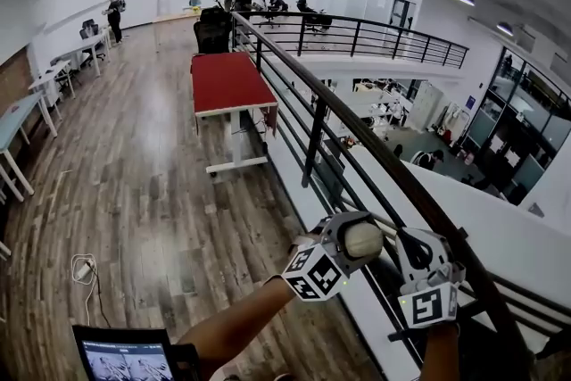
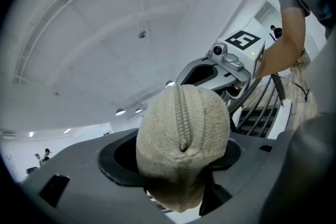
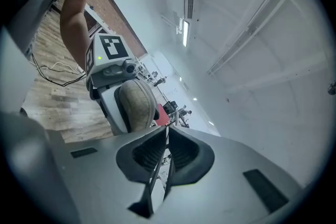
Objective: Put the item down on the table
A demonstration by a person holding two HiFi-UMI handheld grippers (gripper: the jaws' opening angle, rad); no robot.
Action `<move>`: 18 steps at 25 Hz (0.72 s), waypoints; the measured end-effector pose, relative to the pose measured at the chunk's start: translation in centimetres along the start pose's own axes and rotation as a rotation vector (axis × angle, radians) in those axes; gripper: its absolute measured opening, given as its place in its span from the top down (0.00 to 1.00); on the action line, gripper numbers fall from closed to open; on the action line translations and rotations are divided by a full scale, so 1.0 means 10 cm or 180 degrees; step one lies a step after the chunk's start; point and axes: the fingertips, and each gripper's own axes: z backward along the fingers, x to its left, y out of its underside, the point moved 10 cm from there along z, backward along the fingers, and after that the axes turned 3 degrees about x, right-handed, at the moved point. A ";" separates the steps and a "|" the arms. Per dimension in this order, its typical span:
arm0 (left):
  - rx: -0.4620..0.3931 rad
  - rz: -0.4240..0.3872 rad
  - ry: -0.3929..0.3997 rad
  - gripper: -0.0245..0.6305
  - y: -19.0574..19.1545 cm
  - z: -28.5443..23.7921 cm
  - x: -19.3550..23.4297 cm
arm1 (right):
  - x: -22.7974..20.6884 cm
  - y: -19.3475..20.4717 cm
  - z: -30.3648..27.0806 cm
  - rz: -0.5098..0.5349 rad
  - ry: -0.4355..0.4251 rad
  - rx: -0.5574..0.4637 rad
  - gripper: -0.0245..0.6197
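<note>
Beige knitted roll [image 2: 181,139] tight between left tongs [image 1: 360,242], aloft; right tongs [image 3: 161,155] just beside, together, empty.

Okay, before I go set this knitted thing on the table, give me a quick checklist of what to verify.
1. Grip: beige knitted bundle is clamped between the jaws of the left hand-held gripper: ok.
2. Right hand-held gripper is shut on nothing: ok.
3. Red-topped table within reach: not ok, it stands far off across the wooden floor.
4. Landing spot on that top: looks bare, ok.
5. Clearance from the black metal railing: not ok, both grippers are right beside it.
</note>
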 end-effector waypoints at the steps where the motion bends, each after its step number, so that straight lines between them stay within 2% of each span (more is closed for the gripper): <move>1: 0.0009 -0.0001 -0.0019 0.49 0.01 -0.10 0.03 | -0.06 0.08 -0.05 0.0011 -0.0016 -0.0024 0.95; 8: 0.0132 -0.0034 -0.0172 0.49 0.19 -0.40 0.29 | -0.22 0.44 -0.46 0.0006 -0.0125 -0.0186 0.95; 15: 0.0223 0.0023 -0.0234 0.49 0.55 -0.41 1.04 | -0.43 0.27 -1.29 0.0017 -0.0215 -0.0234 0.95; 18: 0.0172 0.0022 -0.0216 0.49 0.71 -0.47 1.41 | -0.51 0.23 -1.67 0.0032 -0.0214 -0.0211 0.95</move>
